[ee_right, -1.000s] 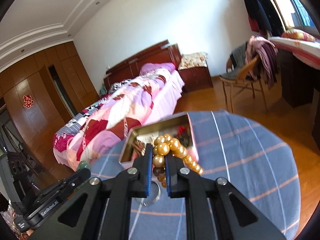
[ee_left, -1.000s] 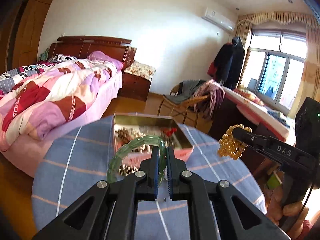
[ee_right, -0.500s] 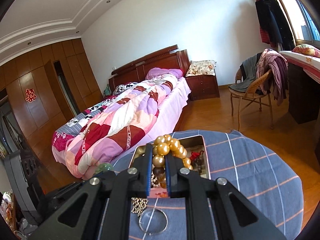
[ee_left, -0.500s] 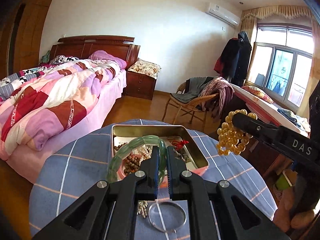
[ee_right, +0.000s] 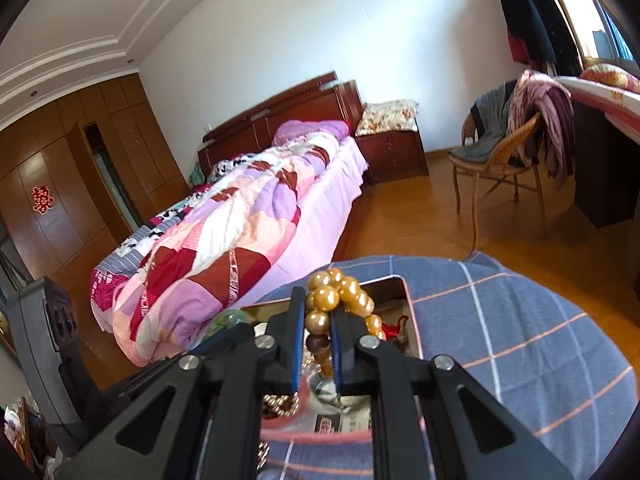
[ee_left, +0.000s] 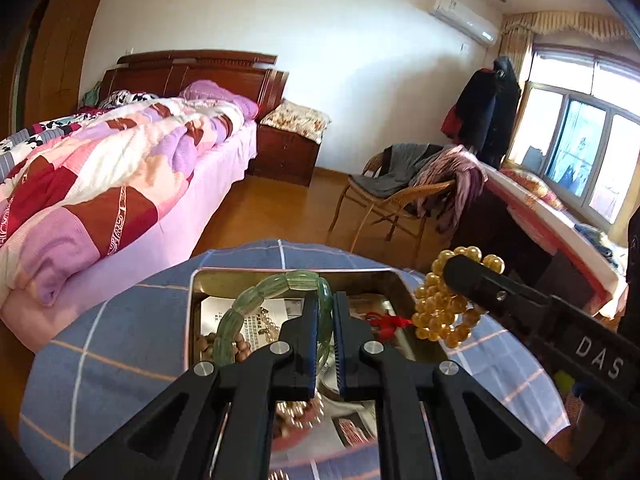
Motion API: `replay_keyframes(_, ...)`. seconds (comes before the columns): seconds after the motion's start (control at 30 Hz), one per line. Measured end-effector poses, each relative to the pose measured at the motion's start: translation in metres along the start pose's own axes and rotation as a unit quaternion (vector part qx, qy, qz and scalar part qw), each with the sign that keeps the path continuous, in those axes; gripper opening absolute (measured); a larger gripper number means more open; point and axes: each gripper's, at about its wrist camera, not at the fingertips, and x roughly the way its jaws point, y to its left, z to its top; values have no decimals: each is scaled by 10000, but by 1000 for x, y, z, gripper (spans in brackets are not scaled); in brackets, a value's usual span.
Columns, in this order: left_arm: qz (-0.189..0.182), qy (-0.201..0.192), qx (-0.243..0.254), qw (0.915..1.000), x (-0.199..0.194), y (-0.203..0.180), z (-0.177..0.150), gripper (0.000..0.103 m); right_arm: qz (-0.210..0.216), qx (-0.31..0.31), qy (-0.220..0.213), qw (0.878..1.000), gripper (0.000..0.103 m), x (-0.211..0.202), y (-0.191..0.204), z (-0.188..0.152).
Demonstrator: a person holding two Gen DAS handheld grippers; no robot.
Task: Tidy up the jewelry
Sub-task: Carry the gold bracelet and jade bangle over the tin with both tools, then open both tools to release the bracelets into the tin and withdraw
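Observation:
My left gripper [ee_left: 323,312] is shut on a green jade bangle [ee_left: 256,304] and holds it over the open metal tin [ee_left: 196,280]. My right gripper [ee_right: 318,312] is shut on a golden bead bracelet [ee_right: 340,288]; in the left wrist view that bracelet [ee_left: 440,312] hangs over the tin's right edge. The tin [ee_right: 412,320] holds brown wooden beads [ee_left: 240,350], a red knot charm [ee_left: 390,322], pearls and a printed card. The tin stands on a round table with a blue checked cloth [ee_left: 112,344].
A bed with a pink patchwork quilt [ee_left: 100,176] lies left of the table. A wicker chair draped with clothes [ee_left: 404,188] stands behind it, a dark desk [ee_left: 520,216] to the right. More loose beads [ee_left: 296,412] lie near the tin's front.
Both grippers have moved forward over the tin with their bracelets still held. The tin now looks larger and sits under the fingertips; the silver ring on the cloth has dropped out of view.

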Motion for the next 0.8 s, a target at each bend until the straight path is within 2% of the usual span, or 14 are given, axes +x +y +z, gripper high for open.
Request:
replay_keyframes(0.27, 440, 428, 40, 9981, 28, 1, -12, 6, -171, 84, 385, 9991, 14, 38, -16, -11)
replay_keyframes(0.4, 680, 503, 204, 9962, 31, -4, -14, 6, -164, 97, 519, 9985, 14, 45, -22, -13)
replay_keyframes(0.6, 813, 533, 238, 9950, 34, -1, -16, 6, -137, 70, 582, 9982, 15, 51, -22, -16)
replay_keyframes(0.7, 863, 610, 234, 9941, 39, 0, -15, 6, -145, 89, 562, 9983, 19, 51, -23, -16)
replay_keyframes(0.73, 907, 640, 244, 9935, 40, 0, -16, 6, -135, 116, 556, 9983, 25, 51, -23, -15)
replay_keyframes(0.77, 948, 663, 256, 9930, 41, 0, -16, 6, -104, 166, 525, 9984, 36, 49, -24, -15)
replay_keyframes(0.8, 991, 668, 272, 9925, 41, -1, -16, 6, -90, 217, 463, 9986, 41, 47, -25, -14)
